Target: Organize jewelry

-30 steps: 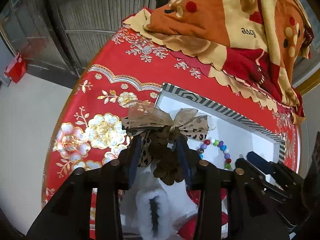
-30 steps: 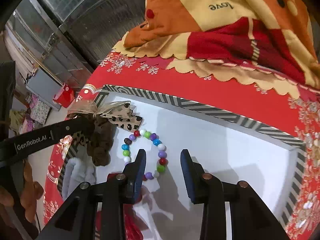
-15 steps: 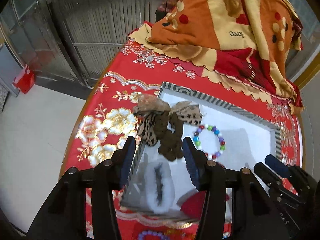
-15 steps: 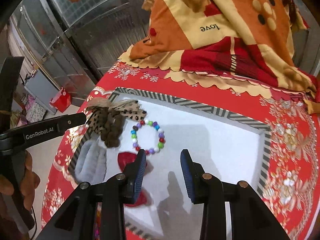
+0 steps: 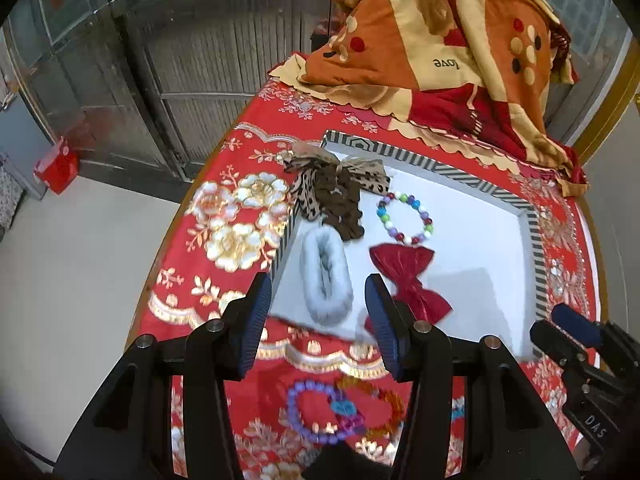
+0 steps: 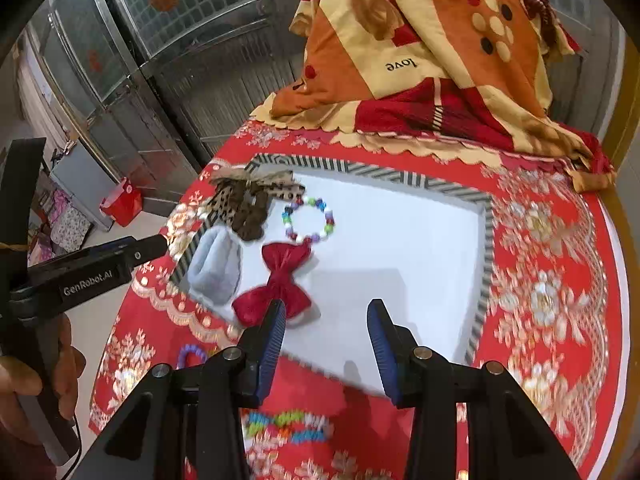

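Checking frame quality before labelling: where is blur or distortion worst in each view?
Left wrist view: the purple bead bracelet near the bottom edge is smeared, fisheye bending the table rim. Right wrist view: the multicoloured beads at the bottom are streaked; the red bow stays fairly sharp.

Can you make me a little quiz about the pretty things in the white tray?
1. True or false: the red bow lies inside the white tray.
2. Which lies closest to the bead bracelet? A the leopard bow, B the purple bracelet, C the blanket
3. Fill in: both tongs, left and right, hold ____.

Key: 1 true. 2 A. 3 nothing; both are open, and the right one has just been opening.
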Demonstrator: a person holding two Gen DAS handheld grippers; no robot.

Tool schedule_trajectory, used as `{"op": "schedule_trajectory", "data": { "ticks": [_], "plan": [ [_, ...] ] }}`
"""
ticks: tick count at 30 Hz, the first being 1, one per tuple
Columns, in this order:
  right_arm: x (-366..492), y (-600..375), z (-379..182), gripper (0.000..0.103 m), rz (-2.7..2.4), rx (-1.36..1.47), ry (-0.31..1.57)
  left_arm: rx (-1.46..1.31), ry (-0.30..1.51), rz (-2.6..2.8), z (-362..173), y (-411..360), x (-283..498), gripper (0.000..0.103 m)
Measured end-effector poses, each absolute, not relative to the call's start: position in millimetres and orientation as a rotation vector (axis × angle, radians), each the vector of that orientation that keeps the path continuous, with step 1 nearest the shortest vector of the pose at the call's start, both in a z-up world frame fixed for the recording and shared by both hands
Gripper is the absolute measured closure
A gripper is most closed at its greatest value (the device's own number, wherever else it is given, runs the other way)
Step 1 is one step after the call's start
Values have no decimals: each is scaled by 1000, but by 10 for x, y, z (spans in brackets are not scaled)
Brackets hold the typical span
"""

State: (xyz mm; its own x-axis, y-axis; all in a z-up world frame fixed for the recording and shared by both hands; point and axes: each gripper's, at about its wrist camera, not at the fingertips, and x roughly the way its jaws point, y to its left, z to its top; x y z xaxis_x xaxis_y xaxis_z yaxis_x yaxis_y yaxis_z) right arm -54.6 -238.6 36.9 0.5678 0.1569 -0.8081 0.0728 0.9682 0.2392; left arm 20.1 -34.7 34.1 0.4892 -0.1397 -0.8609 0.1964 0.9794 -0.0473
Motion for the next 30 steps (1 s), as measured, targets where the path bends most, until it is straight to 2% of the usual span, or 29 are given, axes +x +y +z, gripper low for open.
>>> {"op": "schedule_trajectory", "data": {
  "ticks": [26, 30],
  "plan": [
    [-1649, -2156, 586, 61, -50, 272, 903, 154, 925, -269, 634, -243, -768, 55],
    [-1718, -2140, 604, 57, -59, 276, 899, 164, 917, -279, 649, -253, -835, 55]
  ]
}}
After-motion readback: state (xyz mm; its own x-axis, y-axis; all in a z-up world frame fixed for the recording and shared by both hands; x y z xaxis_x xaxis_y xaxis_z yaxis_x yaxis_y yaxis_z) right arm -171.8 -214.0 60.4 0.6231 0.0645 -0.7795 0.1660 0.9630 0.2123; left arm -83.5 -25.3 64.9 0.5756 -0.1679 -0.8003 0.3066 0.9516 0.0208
